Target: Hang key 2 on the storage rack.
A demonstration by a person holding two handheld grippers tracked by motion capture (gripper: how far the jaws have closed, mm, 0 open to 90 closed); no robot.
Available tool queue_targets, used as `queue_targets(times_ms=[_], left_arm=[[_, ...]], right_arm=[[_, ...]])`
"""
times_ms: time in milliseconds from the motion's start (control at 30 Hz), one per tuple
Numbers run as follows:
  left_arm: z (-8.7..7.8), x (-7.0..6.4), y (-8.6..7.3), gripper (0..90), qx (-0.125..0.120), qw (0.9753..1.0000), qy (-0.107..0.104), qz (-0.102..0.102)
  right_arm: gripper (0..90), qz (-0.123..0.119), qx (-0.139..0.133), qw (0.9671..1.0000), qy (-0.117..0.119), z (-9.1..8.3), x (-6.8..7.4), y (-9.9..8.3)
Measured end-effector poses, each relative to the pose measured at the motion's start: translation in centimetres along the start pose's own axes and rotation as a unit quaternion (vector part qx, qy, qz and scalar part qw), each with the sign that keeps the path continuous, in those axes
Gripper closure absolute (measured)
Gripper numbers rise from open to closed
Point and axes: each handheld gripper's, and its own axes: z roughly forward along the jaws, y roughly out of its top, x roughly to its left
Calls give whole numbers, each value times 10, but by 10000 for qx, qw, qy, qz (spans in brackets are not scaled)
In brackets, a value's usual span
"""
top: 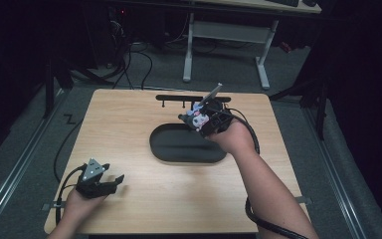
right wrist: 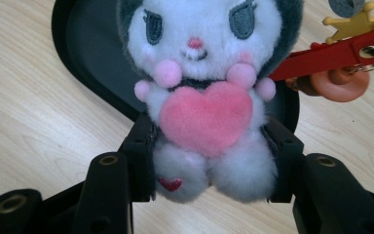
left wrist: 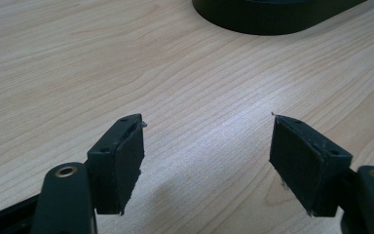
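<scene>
- The left gripper [top: 118, 180] lies low on the wooden table [top: 129, 119] near its front left corner, held in the person's left hand [top: 79, 205], with its grey three-cornered plate on top.
- In the left gripper view its two black jaws stand wide apart with bare wood grain between them; the tool is released and grips nothing, and the left gripper [left wrist: 207, 146] is well apart from the toy.
- A black oval tray [top: 164, 147] sits at the middle of the table; in the left gripper view its dark wall [left wrist: 272, 19] shows at the top edge, ahead of the jaws.
- At the table's far edge, behind the tray, lies a black bar with small pegs [top: 179, 98].
- The right gripper [top: 195, 119] is held over the far right part of the tray, raised off the table, with the person's right hand [top: 236, 137] behind it.
- The plush toy [right wrist: 209, 97], white and grey with pink hands and a pink heart on its chest, sits squarely between the right gripper's [right wrist: 209, 161] jaws, which are clenched against both sides of its lower body; its face looks towards the camera.
- A red strap [right wrist: 341, 53] with a gold star charm [right wrist: 355, 22] hangs off the toy to the right, over the tray's rim [right wrist: 68, 44].
</scene>
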Motion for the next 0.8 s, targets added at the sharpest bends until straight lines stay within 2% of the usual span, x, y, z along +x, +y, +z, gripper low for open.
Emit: queue_targets(times_ms=[67,133,233,267,367,400,533,800], left_arm=[[0,0,0,290,-25,10000,13,-1],[0,0,0,290,-5,10000,-1,0],[0,0,0,290,-15,10000,4,2],[0,0,0,290,-16,10000,2,0],[0,0,0,290,-9,10000,2,1],[0,0,0,290,-6,10000,1,2],[1,-1,-1,290,-34,10000,14,6],[1,-1,-1,291,-31,10000,4,20]], right_arm=[[506,110,26,9999,24,2,0,0],[506,40,10,10000,44,6,-2,0],[506,137,42,9999,80,10,-1,-1],[506,45,-4,10000,79,11,-2,0],[507,58,-129,9999,75,4,-1,3],[507,94,-113,9999,63,1,0,3],[506,-21,-73,10000,1,-2,0,4],[506,67,-26,10000,-5,7,-3,4]])
